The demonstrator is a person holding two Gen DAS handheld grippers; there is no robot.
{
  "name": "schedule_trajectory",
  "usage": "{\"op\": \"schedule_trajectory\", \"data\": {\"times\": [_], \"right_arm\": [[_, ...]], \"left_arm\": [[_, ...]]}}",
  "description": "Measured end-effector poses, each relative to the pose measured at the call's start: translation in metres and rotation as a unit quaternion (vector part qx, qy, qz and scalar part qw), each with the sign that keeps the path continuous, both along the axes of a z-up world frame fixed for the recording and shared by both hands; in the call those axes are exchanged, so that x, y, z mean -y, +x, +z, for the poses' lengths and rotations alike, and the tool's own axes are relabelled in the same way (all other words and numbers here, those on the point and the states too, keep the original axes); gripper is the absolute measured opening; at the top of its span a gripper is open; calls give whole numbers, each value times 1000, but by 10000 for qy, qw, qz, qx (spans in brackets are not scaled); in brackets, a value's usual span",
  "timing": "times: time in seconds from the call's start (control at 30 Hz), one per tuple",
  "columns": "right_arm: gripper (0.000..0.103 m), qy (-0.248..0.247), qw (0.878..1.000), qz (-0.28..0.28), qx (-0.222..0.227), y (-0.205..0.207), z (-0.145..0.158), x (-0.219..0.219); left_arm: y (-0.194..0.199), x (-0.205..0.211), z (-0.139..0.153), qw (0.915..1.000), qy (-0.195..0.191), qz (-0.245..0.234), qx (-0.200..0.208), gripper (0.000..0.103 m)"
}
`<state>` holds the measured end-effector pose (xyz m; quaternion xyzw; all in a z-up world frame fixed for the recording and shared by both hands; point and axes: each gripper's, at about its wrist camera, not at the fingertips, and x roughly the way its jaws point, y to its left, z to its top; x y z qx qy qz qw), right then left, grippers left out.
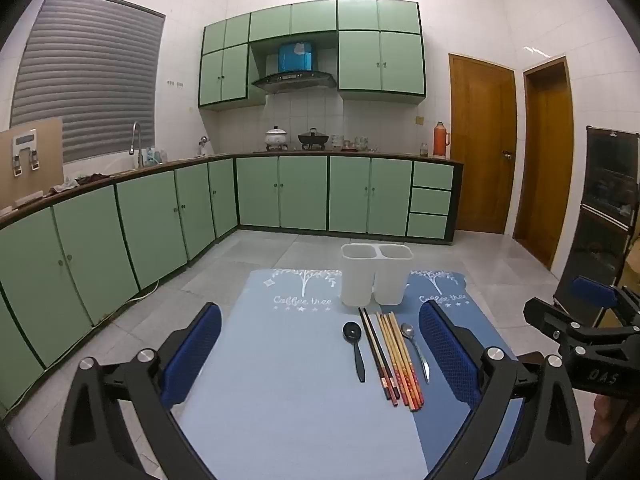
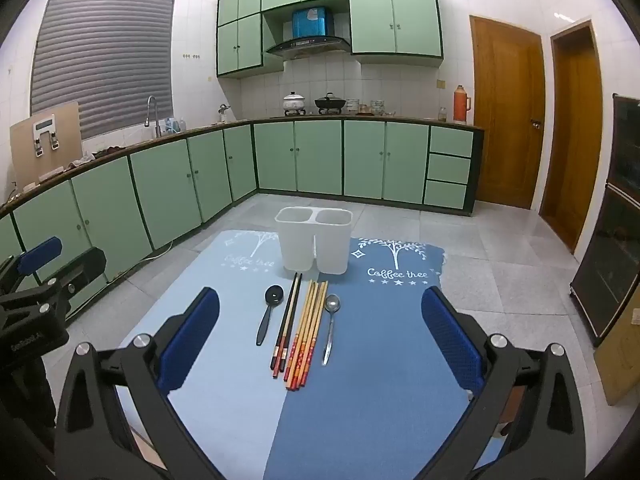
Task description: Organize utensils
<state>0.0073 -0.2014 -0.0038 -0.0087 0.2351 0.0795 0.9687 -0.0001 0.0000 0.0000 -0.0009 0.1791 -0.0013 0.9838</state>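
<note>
While both grippers, left gripper (image 1: 320, 356) and right gripper (image 2: 320, 340), hang spread, the holder (image 2: 314, 240) interior seems hidden.

Black tongs (image 2: 320, 344), blue textured pads (image 2: 188, 340), silver screws (image 2: 141, 340)

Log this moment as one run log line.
stage: start | left gripper: open, empty | right gripper: open, empty | spoons, chopsticks: on mat | holder: empty
</note>
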Motion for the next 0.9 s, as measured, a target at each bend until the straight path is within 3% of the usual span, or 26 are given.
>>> {"op": "schedule_trajectory", "data": {"times": [0.9], "right_arm": [[98, 5, 10000, -25, 13, 1, 2, 2]], "left_arm": [[3, -2, -7, 9999, 47, 77, -47, 97]]}}
